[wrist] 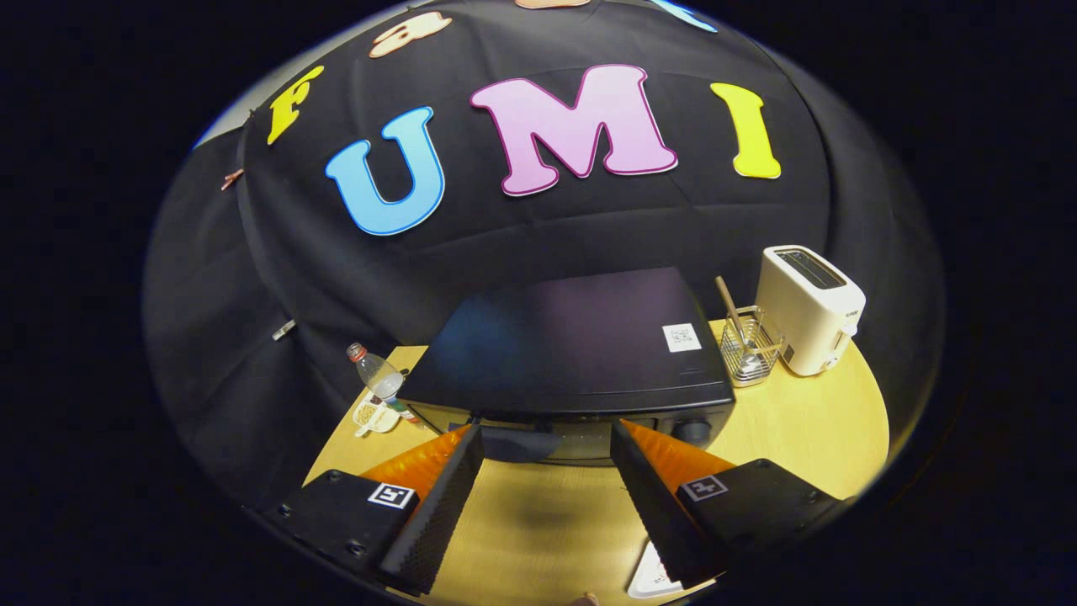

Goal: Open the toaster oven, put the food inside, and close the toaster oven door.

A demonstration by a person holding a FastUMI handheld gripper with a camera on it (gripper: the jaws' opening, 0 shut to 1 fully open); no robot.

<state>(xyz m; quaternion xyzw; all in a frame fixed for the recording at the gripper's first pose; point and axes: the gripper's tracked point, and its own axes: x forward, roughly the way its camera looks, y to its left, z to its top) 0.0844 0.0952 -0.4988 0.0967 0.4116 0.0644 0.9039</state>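
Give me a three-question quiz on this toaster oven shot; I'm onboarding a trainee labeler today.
1. True or false: the claw is shut on the toaster oven.
2. What stands between the toaster oven and the white toaster? A) a wire rack holding utensils B) a kettle C) a mug
3. Fill in: a plastic ____ leans beside the oven on the side away from the toaster.

Key:
1. False: the claw is open, its fingers spread just short of the oven's front, with nothing between them.
2. A, the wire rack.
3. bottle.
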